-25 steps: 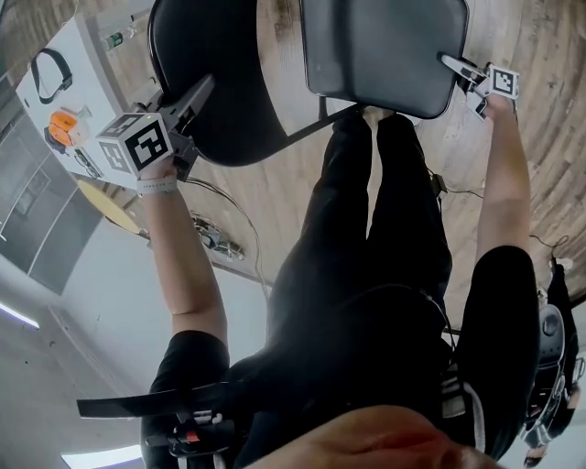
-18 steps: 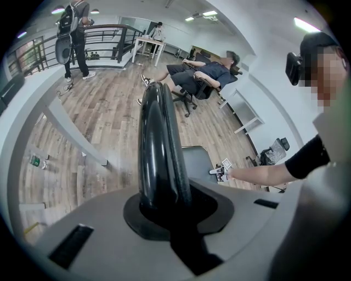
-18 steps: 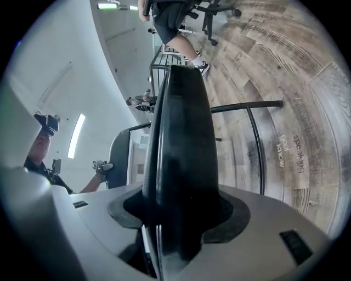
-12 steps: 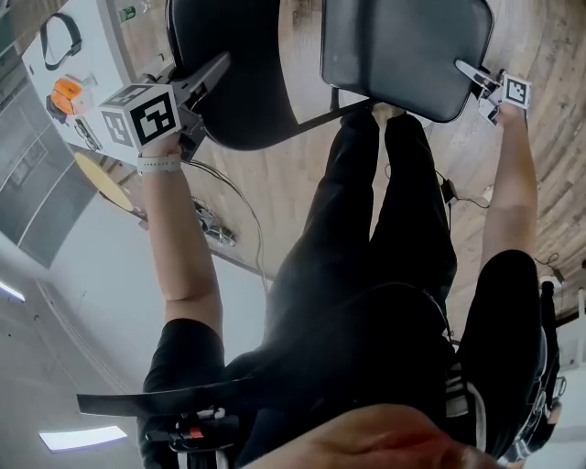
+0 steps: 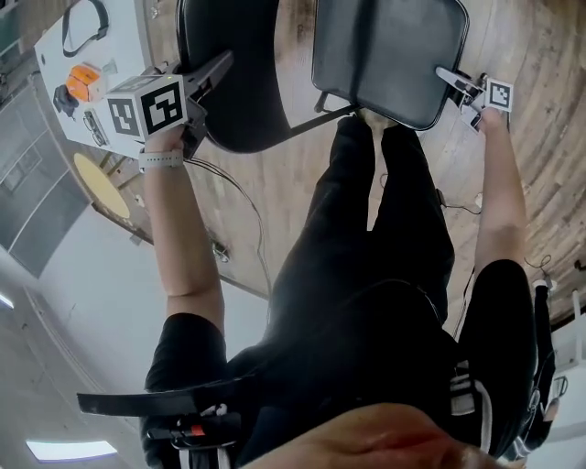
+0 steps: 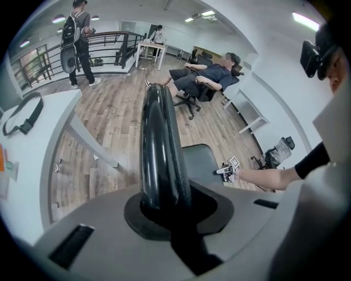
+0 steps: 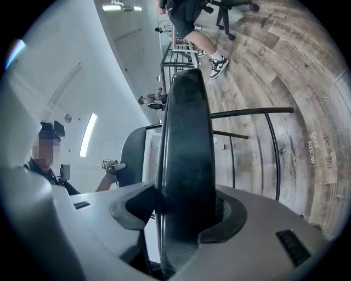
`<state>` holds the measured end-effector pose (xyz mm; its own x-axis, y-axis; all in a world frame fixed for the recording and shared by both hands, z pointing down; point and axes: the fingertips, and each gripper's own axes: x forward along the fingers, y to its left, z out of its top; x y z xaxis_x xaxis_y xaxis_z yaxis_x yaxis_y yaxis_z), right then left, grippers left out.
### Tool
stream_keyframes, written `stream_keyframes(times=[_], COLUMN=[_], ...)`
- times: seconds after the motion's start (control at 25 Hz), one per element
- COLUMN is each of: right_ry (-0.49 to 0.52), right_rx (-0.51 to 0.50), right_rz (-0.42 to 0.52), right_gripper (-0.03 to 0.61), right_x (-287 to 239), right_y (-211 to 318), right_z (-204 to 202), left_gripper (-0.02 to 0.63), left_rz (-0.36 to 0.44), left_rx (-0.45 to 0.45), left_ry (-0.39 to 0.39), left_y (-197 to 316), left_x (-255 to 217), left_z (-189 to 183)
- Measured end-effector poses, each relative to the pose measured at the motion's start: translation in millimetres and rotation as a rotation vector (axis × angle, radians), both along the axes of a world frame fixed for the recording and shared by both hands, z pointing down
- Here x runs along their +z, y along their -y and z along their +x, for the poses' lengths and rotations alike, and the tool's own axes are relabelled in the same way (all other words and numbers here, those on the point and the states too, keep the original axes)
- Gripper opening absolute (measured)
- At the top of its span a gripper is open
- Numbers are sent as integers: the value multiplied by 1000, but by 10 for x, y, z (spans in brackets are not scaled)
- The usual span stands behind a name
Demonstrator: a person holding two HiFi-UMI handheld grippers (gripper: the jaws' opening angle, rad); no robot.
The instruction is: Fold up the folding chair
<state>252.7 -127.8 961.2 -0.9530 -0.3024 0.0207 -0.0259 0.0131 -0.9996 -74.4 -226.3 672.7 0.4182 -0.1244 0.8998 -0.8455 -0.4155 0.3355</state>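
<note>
Folding chair [image 5: 348, 55] at the top of the head view, over the wooden floor [image 5: 265, 201], just ahead of the person's black-trousered legs [image 5: 375, 229]. Rounded black backrest [image 5: 243, 82] to the left, dark grey seat [image 5: 394, 46] to the right, with a thin dark frame bar [image 5: 316, 122] between. Gripped at both sides: left gripper [image 5: 218, 71] clamped on the backrest's edge, the gap between its jaws filled by the rim; right gripper [image 5: 449, 79], jaws just now closing, pressed onto the seat's edge. Off to the left, a white bench [image 5: 124, 32] with an orange item [image 5: 84, 81] and a black strap [image 5: 81, 23].
</note>
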Motion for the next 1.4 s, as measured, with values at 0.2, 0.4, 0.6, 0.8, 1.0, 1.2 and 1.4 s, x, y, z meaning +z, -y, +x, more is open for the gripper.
stream_keyframes(times=[0.2,0.4,0.6,0.8,1.0,1.2,1.4], right_ry=[54,107,77,37,60,97,113], right_rx=[-12,-18,-62,-113,-154,-157,-132], right_rz=[41,73,145,148,168,156,137], right_gripper=[232,232,233,235,235,235,202], right_x=[-564,-1067,-1385,-1530,-1624,-1798,-1839], right_y=[135,262,374,427,627,671,737], right_z=[-382,-906,-1362,-1650,-2180,-2429,-2639], left_gripper=[55,55,55,56,56,57,55], left_rz=[6,3,2,-3,0,4,6], left_rx=[2,-2,-9,-11,-16,-15,-16], left_ry=[7,8,-3,-10,-3,0,1], left_y=[83,173,276,335,478,476,495], left_x=[-184,-284,-350,-398,-414,-504,-551], left_z=[-211,-569,-907,-1108,-1504,-1546,-1625])
